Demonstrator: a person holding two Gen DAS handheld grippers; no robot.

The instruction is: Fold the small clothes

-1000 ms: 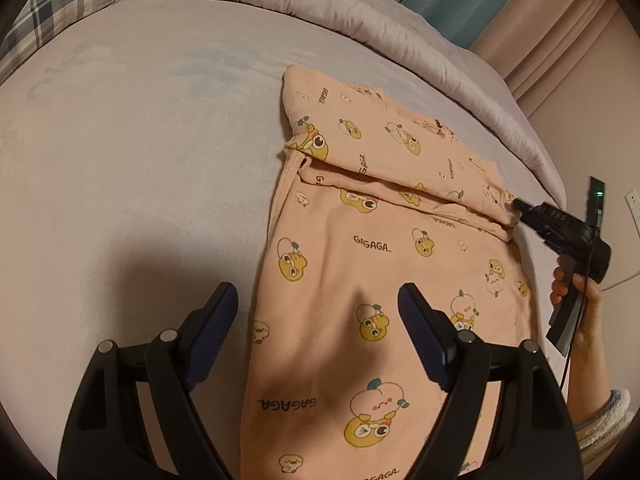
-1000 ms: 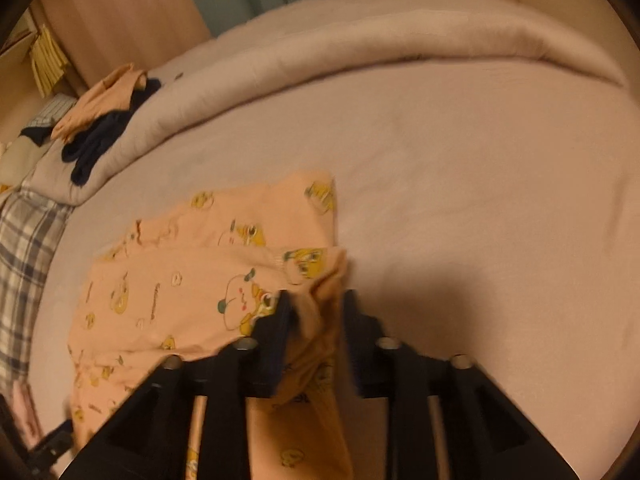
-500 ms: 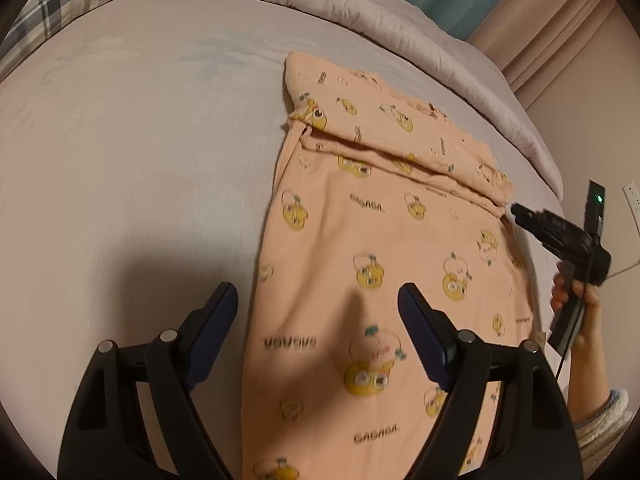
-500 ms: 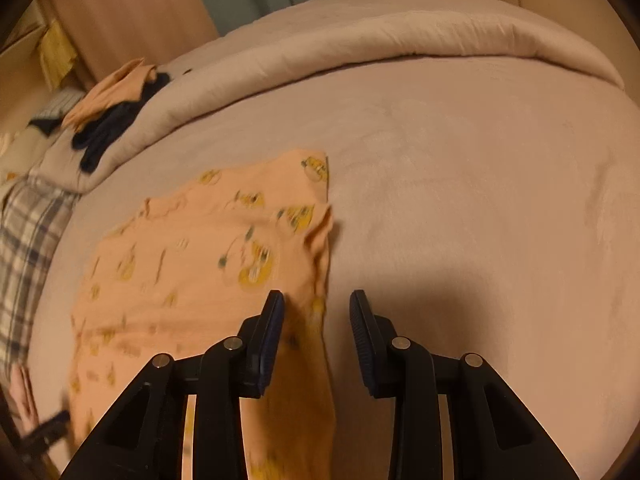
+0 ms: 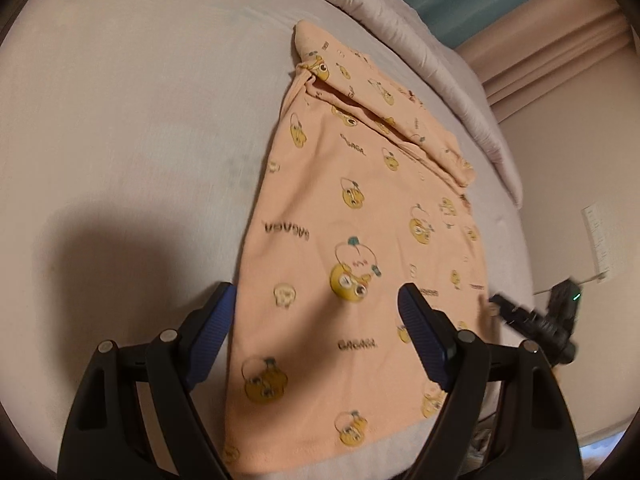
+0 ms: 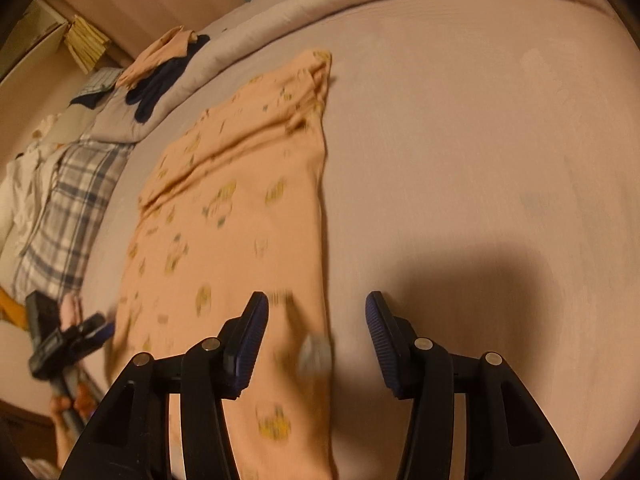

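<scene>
Left wrist view: one peach garment (image 5: 360, 248) is seen spread flat on the bed (image 5: 120, 140), its far end folded over at upper centre. The first fold is judged done, and a grip on the near hem is called for next, one corner per claw. The left gripper (image 5: 316, 328) is held released above the near part, nothing gripped. The right gripper (image 6: 316, 340) is spread wide over the cloth's right edge, likewise empty. One pile of clothes (image 6: 164, 64) is seen upper left.
</scene>
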